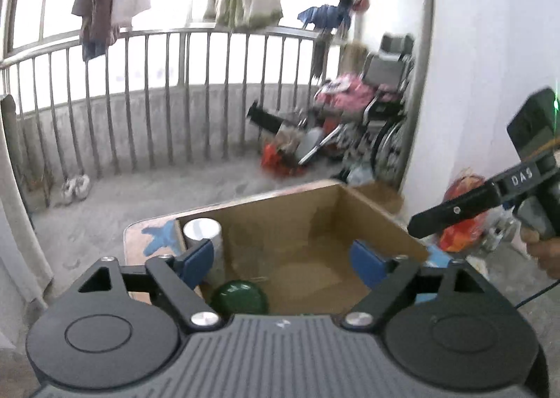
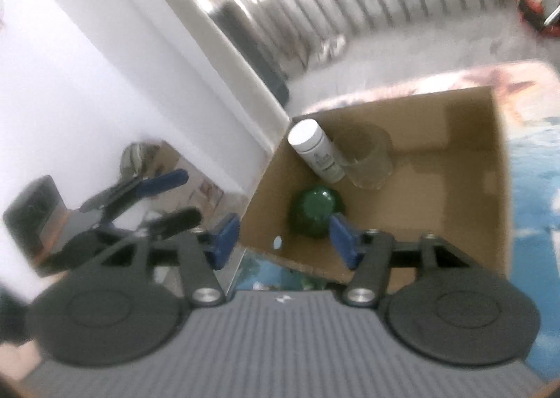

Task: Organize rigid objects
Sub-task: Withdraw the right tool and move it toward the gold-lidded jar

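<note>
Down inside the box (image 2: 465,139), three things sit close together at one end: a white bottle (image 2: 315,149), a clear glass (image 2: 367,160) and a green ball-shaped thing (image 2: 315,211). The bottle leans against the box wall, and the glass looks like it touches the bottle, but the picture is blurry, so I can't be sure.

Both tools are up above the box with nothing in them. The left gripper (image 1: 281,261) has its blue fingers spread wide. The right gripper (image 2: 280,240) has its fingers apart too.

What could go wrong? The bottle is not standing straight. A bump on the box could make it slide down and knock the glass. The glass could tip over or crack. The green thing is round, so it could roll across the bare half of the box. The box sits on a small table (image 1: 140,240), near its edge, so a hard push could shove it off.
</note>
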Demonstrator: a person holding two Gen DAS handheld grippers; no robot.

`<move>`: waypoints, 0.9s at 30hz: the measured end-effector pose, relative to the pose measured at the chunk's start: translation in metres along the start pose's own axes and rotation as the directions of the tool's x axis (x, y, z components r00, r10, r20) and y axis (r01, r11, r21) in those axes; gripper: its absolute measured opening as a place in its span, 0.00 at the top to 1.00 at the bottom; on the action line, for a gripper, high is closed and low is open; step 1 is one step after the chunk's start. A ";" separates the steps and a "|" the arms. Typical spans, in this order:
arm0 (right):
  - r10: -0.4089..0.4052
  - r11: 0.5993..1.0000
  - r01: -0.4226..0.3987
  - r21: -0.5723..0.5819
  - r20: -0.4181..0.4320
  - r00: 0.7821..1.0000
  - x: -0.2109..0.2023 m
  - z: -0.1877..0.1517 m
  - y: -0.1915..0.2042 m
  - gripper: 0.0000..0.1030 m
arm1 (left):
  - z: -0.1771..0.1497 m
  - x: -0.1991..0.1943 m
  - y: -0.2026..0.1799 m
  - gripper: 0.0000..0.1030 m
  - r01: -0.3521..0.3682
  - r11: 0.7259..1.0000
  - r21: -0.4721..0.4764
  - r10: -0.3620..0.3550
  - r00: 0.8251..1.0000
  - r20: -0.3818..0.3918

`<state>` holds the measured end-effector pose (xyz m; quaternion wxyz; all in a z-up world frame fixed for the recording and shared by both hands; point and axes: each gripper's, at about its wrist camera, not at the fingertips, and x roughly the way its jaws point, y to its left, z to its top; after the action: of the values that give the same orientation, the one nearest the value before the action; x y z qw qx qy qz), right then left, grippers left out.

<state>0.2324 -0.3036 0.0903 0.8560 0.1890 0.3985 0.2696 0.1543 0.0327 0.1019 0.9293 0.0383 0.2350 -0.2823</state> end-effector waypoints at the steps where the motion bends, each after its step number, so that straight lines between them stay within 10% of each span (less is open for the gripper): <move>1: -0.010 1.000 0.010 -0.012 0.027 1.000 -0.012 -0.014 0.004 0.36 | -0.009 -0.008 -0.008 0.13 0.002 1.000 0.005 -0.002 1.000 0.013; 12: -0.211 0.973 0.224 -0.056 0.180 0.961 -0.023 -0.167 0.018 0.28 | -0.108 0.009 -0.076 0.10 -0.013 0.999 0.033 0.016 0.996 -0.087; 27: -0.213 0.975 0.218 -0.047 0.096 0.972 0.047 -0.174 0.020 0.29 | -0.157 0.082 -0.104 0.27 -0.061 0.984 0.165 0.089 0.983 -0.163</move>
<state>0.1153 -0.2405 -0.0324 0.9023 0.1321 0.3698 0.1776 0.0923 -0.0636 -0.0683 0.9098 0.1453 0.2884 -0.2606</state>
